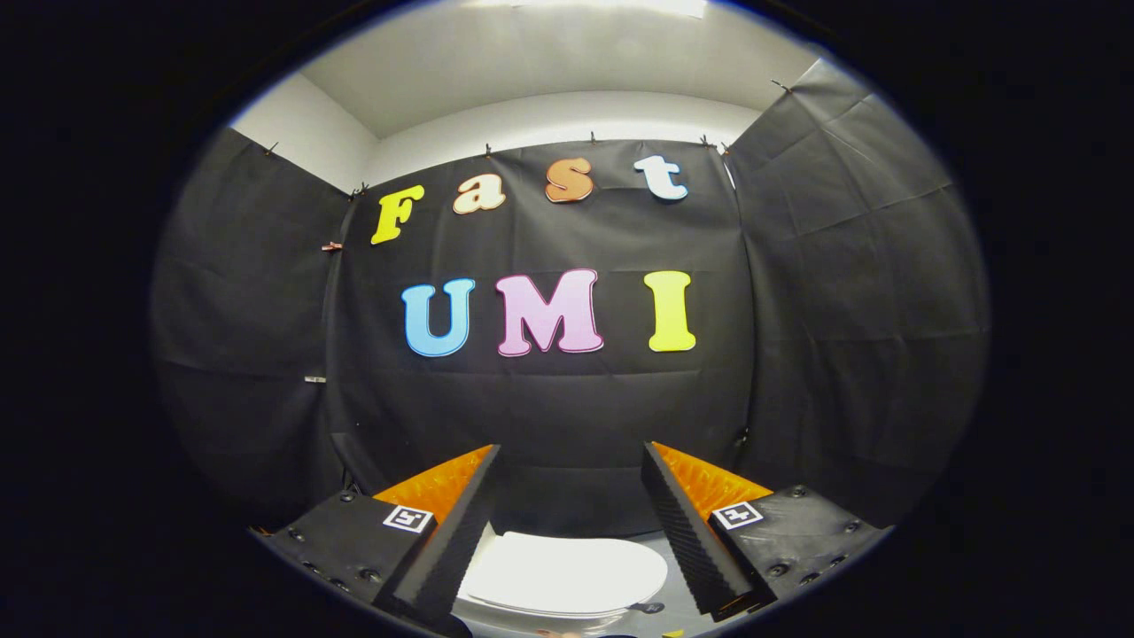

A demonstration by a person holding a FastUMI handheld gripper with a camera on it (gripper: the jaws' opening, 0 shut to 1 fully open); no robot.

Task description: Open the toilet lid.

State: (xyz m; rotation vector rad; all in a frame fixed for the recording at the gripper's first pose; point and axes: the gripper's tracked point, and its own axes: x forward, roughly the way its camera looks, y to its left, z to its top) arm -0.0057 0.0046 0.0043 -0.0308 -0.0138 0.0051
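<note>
The gripper (571, 523) was found wide open, nothing held between its fingers (443, 549). The toilet lid (567, 571) was seen lying closed and flat, low down between and below the fingers, apparently untouched. The approach was judged not yet begun. A lower finger would best be brought under the lid's front rim, then swung upward and back. Open room was noted above the lid; the booth wall (549, 416) behind was judged the limit of travel.
</note>
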